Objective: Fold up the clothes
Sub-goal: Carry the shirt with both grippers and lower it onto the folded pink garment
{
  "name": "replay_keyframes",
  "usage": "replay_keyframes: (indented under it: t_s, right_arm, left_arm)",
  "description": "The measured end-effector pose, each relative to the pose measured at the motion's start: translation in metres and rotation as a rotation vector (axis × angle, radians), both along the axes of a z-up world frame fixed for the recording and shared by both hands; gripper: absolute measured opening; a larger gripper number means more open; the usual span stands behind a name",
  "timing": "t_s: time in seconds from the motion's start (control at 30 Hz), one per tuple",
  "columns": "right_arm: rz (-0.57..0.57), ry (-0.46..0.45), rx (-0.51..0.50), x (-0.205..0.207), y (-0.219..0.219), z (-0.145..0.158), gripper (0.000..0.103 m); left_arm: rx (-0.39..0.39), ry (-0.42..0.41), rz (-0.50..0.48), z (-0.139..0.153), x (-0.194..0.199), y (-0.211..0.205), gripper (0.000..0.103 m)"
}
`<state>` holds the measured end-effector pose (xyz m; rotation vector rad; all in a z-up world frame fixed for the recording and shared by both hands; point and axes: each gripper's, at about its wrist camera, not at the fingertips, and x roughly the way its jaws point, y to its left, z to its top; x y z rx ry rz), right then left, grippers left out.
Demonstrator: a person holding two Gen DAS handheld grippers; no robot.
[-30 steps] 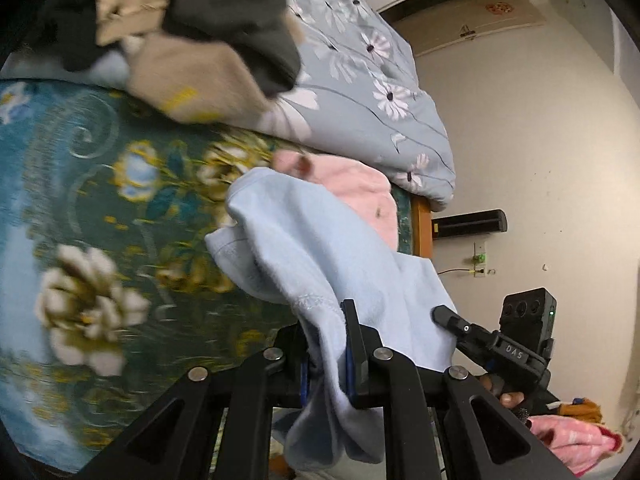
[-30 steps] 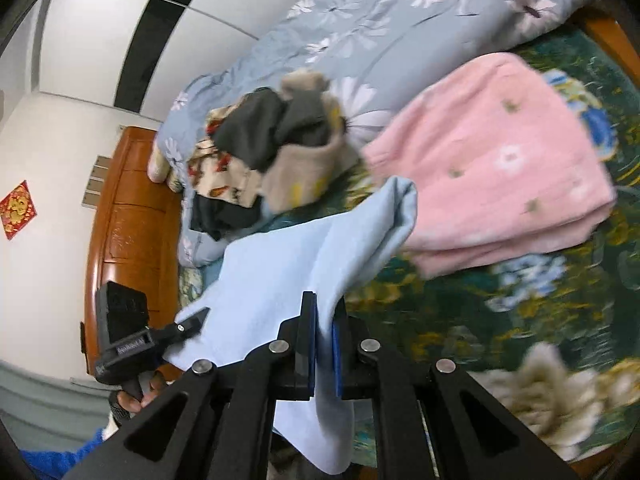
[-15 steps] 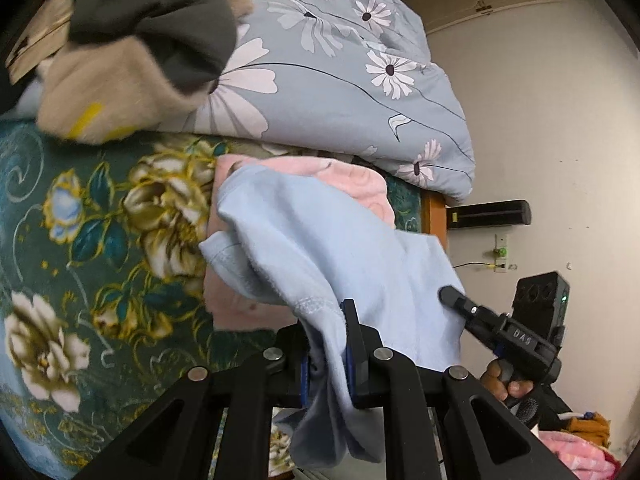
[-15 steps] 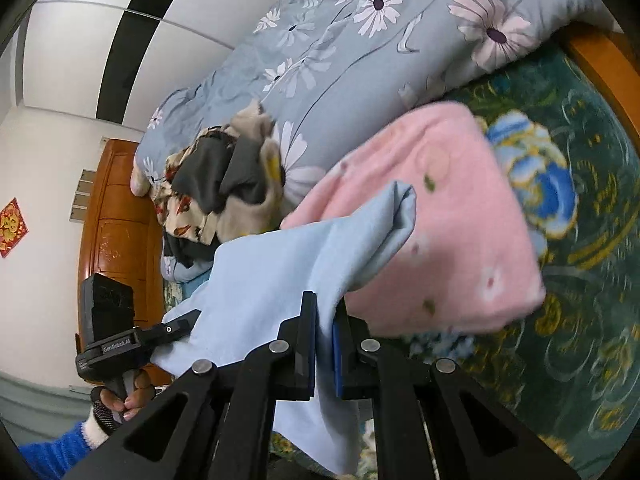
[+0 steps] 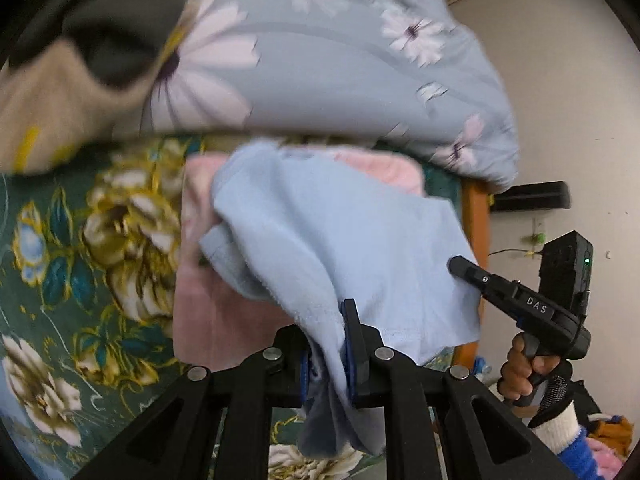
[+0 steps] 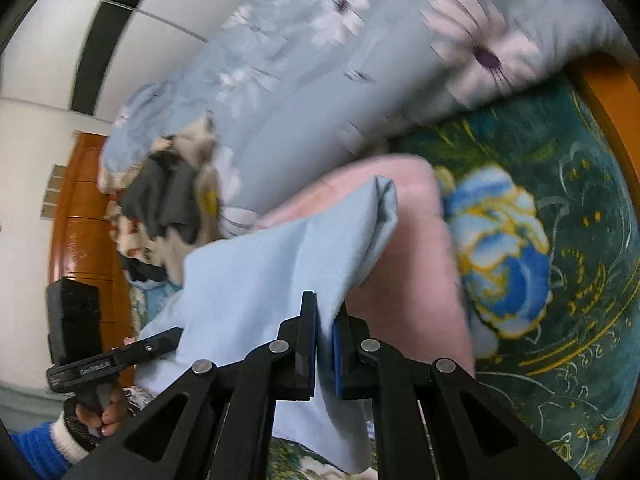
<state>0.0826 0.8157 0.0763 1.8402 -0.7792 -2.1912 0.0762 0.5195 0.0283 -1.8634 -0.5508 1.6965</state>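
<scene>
Left wrist view: the left gripper [image 5: 327,354], jaws nearly closed, pinches one edge of a folded light-blue garment [image 5: 352,240], which hangs in the air over a folded pink garment [image 5: 224,312] lying on the green floral bedspread [image 5: 68,272]. The right gripper [image 5: 460,266], in the person's hand [image 5: 520,372], clamps the opposite edge. A heap of unfolded clothes [image 5: 80,52] sits against the grey floral quilt [image 5: 328,60].

Right wrist view: the right gripper [image 6: 325,354], jaws almost fully closed, nips the blue cloth [image 6: 276,264] just above the pink piece [image 6: 408,280]. The pile [image 6: 168,200] waits beyond. By these frames, one item is folded and laid, the blue one looks ready for stacking, and several remain.
</scene>
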Motion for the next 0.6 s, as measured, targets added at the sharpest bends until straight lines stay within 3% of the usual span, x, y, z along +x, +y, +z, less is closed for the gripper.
replay_keyframes:
  t_s: [0.17, 0.33, 0.6]
  right_arm:
    - [-0.029, -0.037, 0.004, 0.009, 0.011, -0.025, 0.007]
    - [0.007, -0.01, 0.026, 0.005, 0.009, -0.019, 0.006]
    - [-0.077, -0.056, 0.005, 0.016, 0.027, -0.036, 0.007]
  left_arm:
    - [-0.026, -0.024, 0.003, -0.017, 0.015, 0.001, 0.014]
    - [-0.052, -0.051, 0.01, -0.029, 0.019, 0.0, 0.017]
    - [-0.078, -0.052, 0.059, -0.017, 0.011, -0.027, 0.023]
